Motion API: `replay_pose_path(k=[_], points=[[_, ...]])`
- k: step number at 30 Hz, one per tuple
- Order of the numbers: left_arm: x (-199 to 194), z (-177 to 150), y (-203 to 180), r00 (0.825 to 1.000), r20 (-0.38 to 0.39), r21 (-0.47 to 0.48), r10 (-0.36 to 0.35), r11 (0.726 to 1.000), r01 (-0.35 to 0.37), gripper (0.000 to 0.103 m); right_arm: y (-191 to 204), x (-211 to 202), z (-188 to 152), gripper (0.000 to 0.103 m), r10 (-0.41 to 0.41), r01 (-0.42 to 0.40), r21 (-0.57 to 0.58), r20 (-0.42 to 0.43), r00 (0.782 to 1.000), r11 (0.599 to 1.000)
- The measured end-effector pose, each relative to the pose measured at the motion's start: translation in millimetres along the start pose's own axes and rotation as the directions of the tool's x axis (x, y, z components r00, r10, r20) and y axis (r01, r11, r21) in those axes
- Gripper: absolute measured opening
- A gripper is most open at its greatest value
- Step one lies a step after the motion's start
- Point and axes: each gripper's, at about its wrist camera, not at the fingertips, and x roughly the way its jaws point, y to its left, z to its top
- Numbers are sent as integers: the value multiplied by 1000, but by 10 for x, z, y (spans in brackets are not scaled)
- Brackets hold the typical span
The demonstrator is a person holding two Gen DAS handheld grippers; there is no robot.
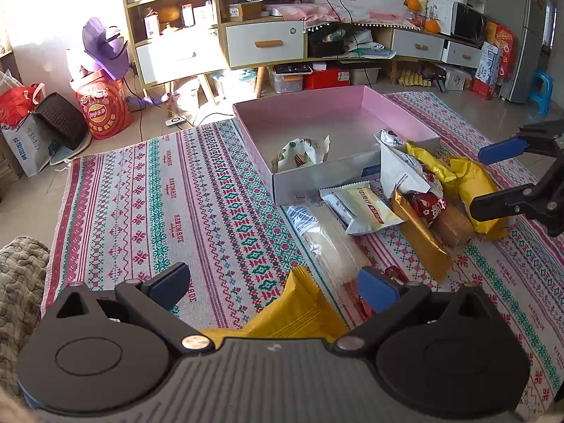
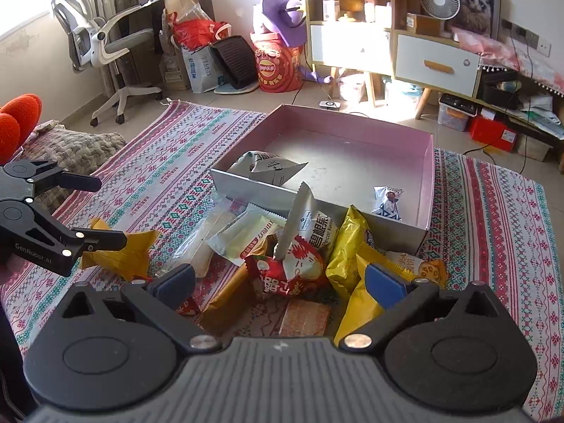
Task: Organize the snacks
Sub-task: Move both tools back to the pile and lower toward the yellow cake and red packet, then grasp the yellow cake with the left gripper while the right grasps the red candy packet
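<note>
A pink open box [image 1: 398, 111] [image 2: 428, 190] sits on the patterned cloth and holds a white snack packet [image 1: 303, 153] [image 2: 268, 167] and a small blue-and-white packet [image 2: 387, 201]. In front of the box lies a pile of snacks: a cream packet [image 1: 370, 208], a gold bar [image 1: 419, 239], a red-and-white bag [image 2: 289, 268] and yellow bags [image 1: 476, 190] [image 2: 345, 257]. My left gripper [image 1: 275, 285] [image 2: 112, 211] is open, low over a yellow packet [image 1: 299, 310] [image 2: 120, 253] that lies between its fingers. My right gripper [image 2: 280, 280] [image 1: 476, 181] is open above the pile.
The patterned cloth [image 1: 158, 194] covers the floor around the box. A quilted cushion [image 2: 70, 148] lies at the left. Beyond the cloth stand a wooden cabinet [image 1: 264, 42], a red Lay's tub [image 1: 104, 109], bags and an office chair [image 2: 105, 46].
</note>
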Motion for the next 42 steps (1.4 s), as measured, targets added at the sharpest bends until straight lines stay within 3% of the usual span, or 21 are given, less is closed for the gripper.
replay_pose_path(k=[8, 17, 24, 33, 39, 42], points=[[61, -140, 99, 991, -82, 95, -103, 989, 111, 103, 410, 74, -16, 102, 114, -116, -131, -18, 993, 985], [260, -276, 113, 986, -136, 182, -100, 975, 124, 103, 775, 317, -166, 101, 178, -195, -233, -89, 980, 953], [397, -265, 89, 976, -193, 203, -97, 970, 136, 84, 836, 504, -257, 88, 130, -159, -247, -130, 983, 956], [392, -242, 72, 974, -199, 185, -104, 972, 142, 72, 914, 475, -314, 78, 71, -97, -302, -97, 993, 948], [398, -212, 56, 975, -197, 169, -99, 977, 133, 62, 938, 500, -294, 60, 46, -73, -311, -92, 995, 948], [407, -199, 77, 975, -196, 144, -100, 981, 129, 57, 944, 507, -284, 55, 45, -71, -312, -91, 995, 947]])
